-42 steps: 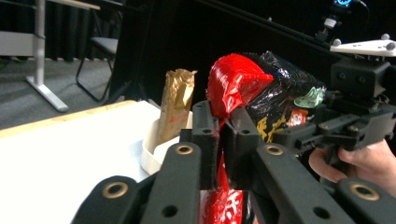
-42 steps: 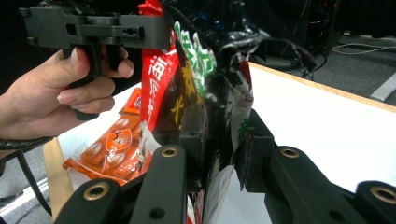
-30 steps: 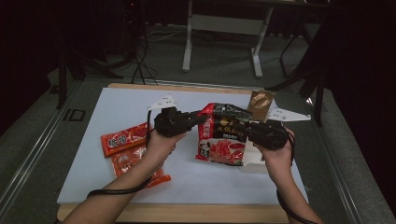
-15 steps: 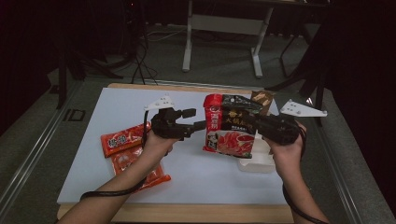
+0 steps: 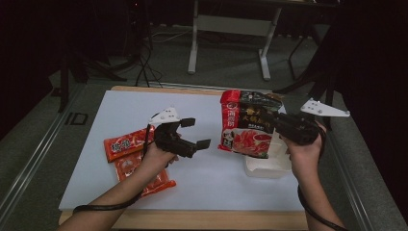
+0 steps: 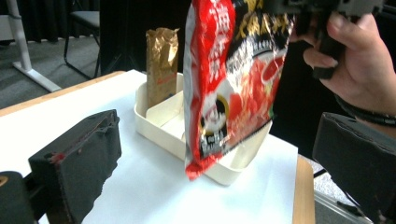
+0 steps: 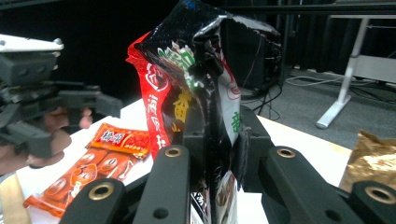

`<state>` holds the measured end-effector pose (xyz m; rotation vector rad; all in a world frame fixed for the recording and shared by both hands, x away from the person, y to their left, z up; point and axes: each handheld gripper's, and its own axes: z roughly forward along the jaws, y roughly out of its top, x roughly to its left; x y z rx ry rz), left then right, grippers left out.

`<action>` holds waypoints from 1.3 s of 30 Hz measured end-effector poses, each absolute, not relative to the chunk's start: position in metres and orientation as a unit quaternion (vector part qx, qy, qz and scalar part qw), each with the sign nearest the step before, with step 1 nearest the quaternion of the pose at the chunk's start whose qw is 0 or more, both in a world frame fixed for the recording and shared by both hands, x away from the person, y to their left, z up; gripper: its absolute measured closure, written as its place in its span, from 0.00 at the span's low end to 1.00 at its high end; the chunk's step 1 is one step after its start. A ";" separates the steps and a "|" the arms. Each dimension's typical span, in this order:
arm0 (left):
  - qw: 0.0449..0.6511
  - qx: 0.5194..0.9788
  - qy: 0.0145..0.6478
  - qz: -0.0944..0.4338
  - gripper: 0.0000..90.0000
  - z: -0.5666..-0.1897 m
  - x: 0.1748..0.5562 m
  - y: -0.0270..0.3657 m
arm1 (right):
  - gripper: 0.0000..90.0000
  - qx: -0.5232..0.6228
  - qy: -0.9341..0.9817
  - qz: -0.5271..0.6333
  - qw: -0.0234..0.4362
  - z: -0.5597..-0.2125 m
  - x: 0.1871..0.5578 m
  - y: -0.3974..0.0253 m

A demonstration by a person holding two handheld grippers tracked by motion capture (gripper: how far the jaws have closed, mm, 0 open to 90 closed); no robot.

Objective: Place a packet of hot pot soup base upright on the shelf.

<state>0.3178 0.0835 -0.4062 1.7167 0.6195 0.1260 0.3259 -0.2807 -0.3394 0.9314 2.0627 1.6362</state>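
Near edge, lower left of the high view: two orange snack packs [image 5: 137,163] lie flat on the white table [image 5: 216,187], untouched. Just above them the left gripper [image 5: 195,132] hovers, jaws wide apart and empty. Right of centre, the right gripper [image 5: 276,122] is clamped on the top edge of the red-black noodle bag [image 5: 245,125], which hangs upright over the white tray [image 5: 267,166]. Behind it a gold pouch [image 6: 161,60] stands in the tray's far compartment.

Risks: the pinch is on crumpled film only, so the bag could slip out. It also swings freely, so its bottom corner may catch the tray rim or knock the pouch over.
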 end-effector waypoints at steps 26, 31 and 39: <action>0.562 0.776 0.279 0.059 0.01 -0.462 0.268 0.111 | 0.85 0.397 0.697 0.543 0.247 -0.349 0.370 -0.337; 0.560 0.775 0.286 0.060 0.01 -0.469 0.258 0.116 | 0.85 0.413 0.690 0.537 0.253 -0.361 0.382 -0.347; 0.554 0.778 0.288 0.064 0.01 -0.478 0.248 0.118 | 0.85 0.411 0.689 0.538 0.260 -0.378 0.398 -0.354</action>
